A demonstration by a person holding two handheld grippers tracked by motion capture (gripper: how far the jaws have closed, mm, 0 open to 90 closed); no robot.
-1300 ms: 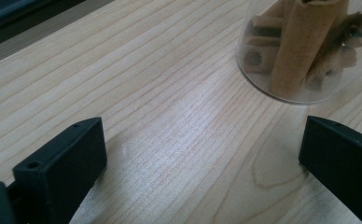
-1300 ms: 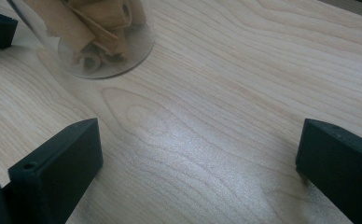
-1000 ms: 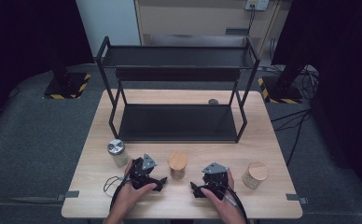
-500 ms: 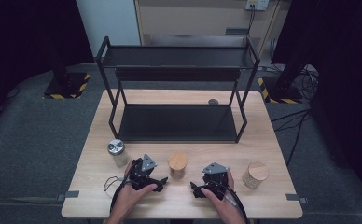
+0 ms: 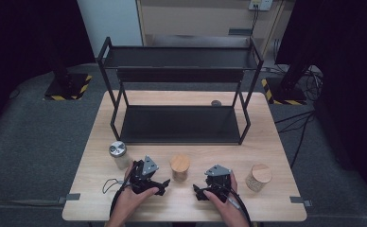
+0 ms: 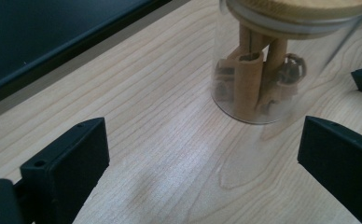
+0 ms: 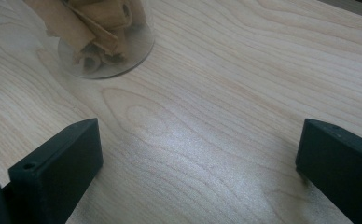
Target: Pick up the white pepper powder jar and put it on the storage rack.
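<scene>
Near edge of the wooden table (image 5: 271,142): the left gripper (image 5: 159,183) and right gripper (image 5: 199,191) rest low on the wood, each with jaws spread wide and holding nothing. Between and just beyond them stands a cork-lidded jar (image 5: 179,167) of what appear to be cinnamon sticks (image 6: 250,74). A metal-lidded jar (image 5: 118,154) stands left, another cork-lidded jar (image 5: 258,177) right. Farther back, a black two-tier shelf (image 5: 179,124).
</scene>
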